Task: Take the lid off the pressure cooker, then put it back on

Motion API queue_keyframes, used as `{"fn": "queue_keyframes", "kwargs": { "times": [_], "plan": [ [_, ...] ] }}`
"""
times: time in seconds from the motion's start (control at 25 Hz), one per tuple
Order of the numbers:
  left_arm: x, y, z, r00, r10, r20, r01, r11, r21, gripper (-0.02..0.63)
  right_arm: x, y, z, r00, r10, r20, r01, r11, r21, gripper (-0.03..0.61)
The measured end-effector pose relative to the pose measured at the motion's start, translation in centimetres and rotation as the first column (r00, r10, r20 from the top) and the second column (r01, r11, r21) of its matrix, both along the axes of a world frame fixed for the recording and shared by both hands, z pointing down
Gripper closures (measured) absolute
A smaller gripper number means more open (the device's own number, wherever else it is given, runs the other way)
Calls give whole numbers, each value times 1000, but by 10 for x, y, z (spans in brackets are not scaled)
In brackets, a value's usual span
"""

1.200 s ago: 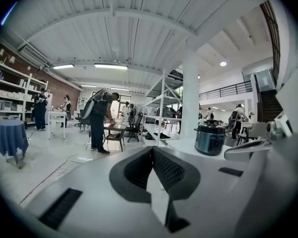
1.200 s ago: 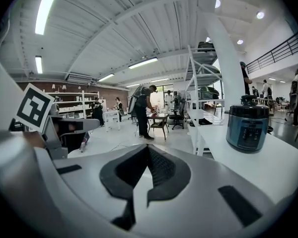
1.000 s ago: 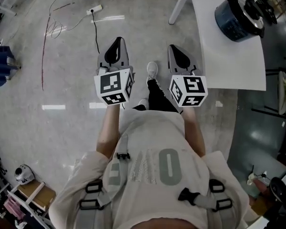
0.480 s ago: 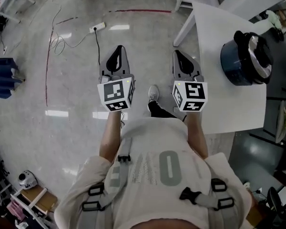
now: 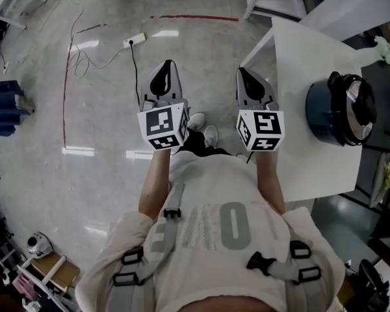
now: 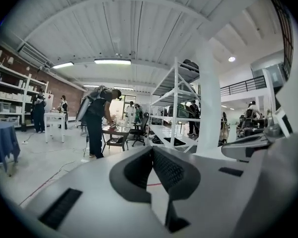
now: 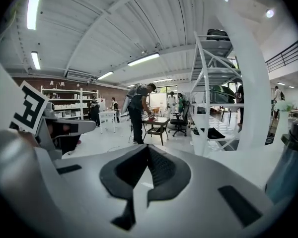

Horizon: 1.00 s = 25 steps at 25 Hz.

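**Nearing the cooker, both grippers empty**

The left gripper (image 5: 161, 67) and right gripper (image 5: 245, 73) are held side by side over the floor (image 5: 104, 109), each with its jaws pressed together on nothing (both gripper views show them meeting, with only the room beyond). The cooker (image 5: 331, 112) stands on the table (image 5: 299, 51) at about three o'clock of the right gripper, well apart from it, with the lid (image 5: 361, 109) on. To do this step well, I would turn toward three o'clock and face the cooker squarely. The jaws should open before the reach, one gripper going to the lid and the other steadying the cooker, which might otherwise twist on the smooth top.
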State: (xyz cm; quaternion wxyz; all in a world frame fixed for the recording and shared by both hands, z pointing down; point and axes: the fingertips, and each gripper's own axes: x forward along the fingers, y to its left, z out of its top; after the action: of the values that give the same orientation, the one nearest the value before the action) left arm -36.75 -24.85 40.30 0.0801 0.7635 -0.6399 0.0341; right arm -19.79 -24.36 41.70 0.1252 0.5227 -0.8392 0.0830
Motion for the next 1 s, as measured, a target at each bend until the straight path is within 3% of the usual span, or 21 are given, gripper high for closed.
{"fn": "queue_keyframes", "kwargs": {
  "times": [0.16, 0.48, 0.52, 0.56, 0.6, 0.84, 1.0],
  "plan": [
    [-9, -30, -11, 999, 30, 22, -30, 999, 19, 595, -10, -26, -10, 1000, 30, 4, -30, 1000, 9, 571],
    [-40, -52, -22, 999, -49, 9, 49, 997, 65, 586, -27, -55, -15, 997, 17, 72, -17, 1000, -7, 571],
    [-40, -54, -22, 999, -37, -2, 37, 997, 66, 496, -31, -57, -13, 995, 2, 103, 1, 1000, -31, 546],
    [-39, -58, -20, 1000, -20, -16, 21, 998, 61, 321, -36, -60, -9, 990, -12, 138, 20, 998, -59, 269],
    [-38, -61, -17, 999, -9, -31, 11, 999, 53, 225, -39, -63, -6, 986, -18, 164, 31, 996, -78, 158],
    [-46, -71, -14, 995, 14, -99, -12, 1000, 22, 207, -48, -73, -7, 993, -12, 121, 19, 998, -56, 160],
    [-31, -87, -16, 990, 95, -105, -94, 995, 11, 208, -37, -78, -14, 995, 43, 87, -39, 998, -39, 160]
  ]
}}
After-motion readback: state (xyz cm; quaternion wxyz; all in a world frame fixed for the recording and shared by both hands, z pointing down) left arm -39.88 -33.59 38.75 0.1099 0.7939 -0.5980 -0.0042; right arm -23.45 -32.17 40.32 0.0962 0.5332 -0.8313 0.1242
